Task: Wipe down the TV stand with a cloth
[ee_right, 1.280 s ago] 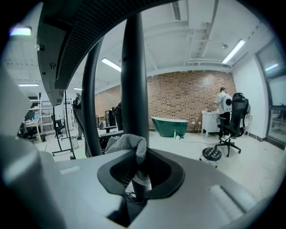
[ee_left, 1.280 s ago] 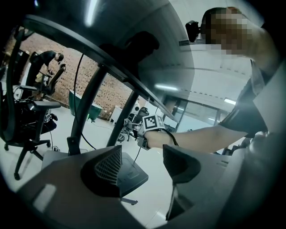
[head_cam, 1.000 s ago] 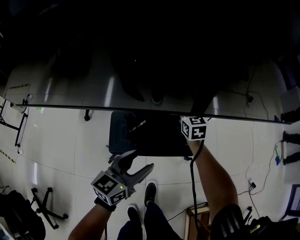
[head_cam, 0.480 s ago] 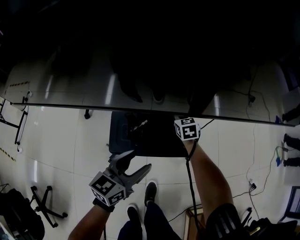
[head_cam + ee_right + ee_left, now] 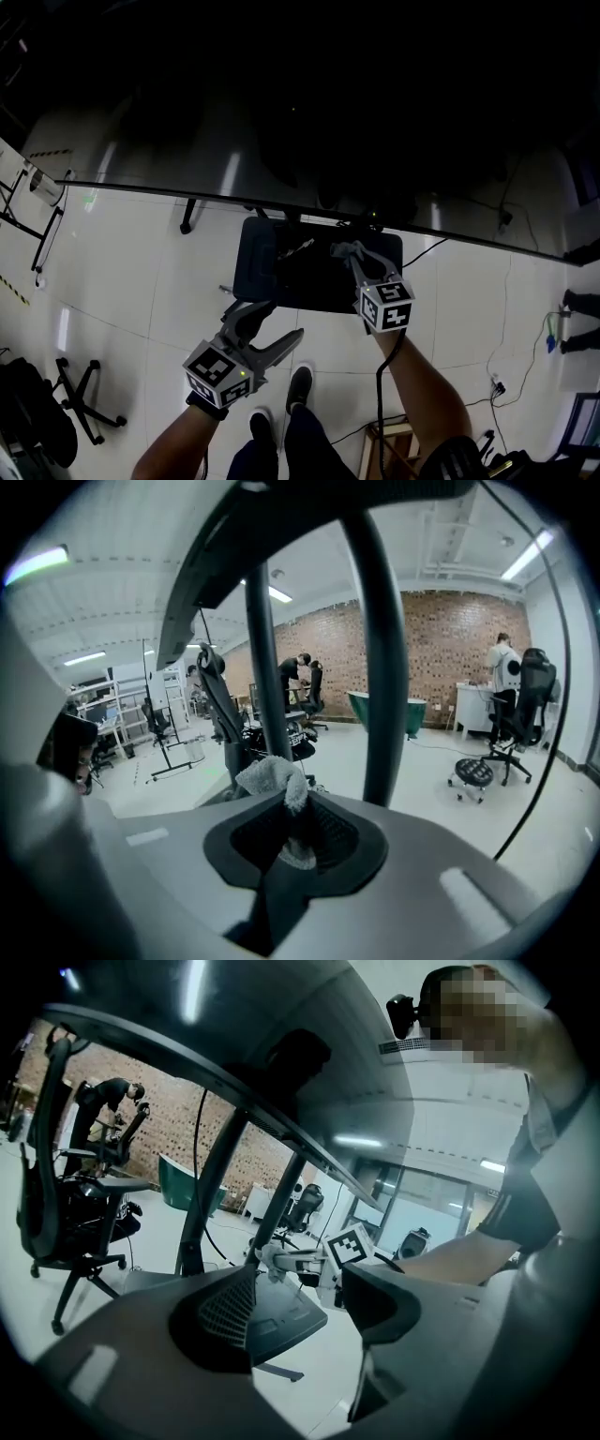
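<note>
Left tongs gape empty; beyond, right tongs pinch a cloth.

Left gripper hung low near the body, jaws apart, nothing between. Right gripper was reached forward, arm extended, jaws clamped on cloth.

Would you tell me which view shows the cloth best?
The right gripper view: the cloth shows close, pinched in the right gripper's jaws. The head view shows it dim; the left gripper view, a distant scrap.
</note>
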A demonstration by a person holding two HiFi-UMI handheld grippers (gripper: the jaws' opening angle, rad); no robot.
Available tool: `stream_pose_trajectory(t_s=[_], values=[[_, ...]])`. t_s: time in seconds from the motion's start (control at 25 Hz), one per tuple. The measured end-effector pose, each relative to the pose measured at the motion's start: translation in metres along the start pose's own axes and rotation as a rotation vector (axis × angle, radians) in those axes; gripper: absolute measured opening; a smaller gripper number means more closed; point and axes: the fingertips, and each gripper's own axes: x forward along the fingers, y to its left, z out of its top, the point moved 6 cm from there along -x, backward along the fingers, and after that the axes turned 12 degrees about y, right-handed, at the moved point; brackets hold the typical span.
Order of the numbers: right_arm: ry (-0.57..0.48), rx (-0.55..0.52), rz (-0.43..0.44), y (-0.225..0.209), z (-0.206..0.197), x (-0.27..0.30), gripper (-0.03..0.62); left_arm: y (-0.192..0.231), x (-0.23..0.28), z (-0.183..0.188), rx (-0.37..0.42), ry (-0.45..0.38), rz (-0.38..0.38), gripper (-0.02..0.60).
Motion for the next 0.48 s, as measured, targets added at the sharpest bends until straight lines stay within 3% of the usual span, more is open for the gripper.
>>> stream_pose_trajectory(t_s=[0.24,0.48], values=[[0.015,0.004,0.117,0.104,0.012,-0.01,0.048,-0.003,-0.045,-0.012,0.0,0.012,0.041,0.316],[0.026,0.073,0.196,0.185,0.033,0.03,0.048,0.007,-0.088,-0.018,-0.009,-0.032,0.098,0.316]])
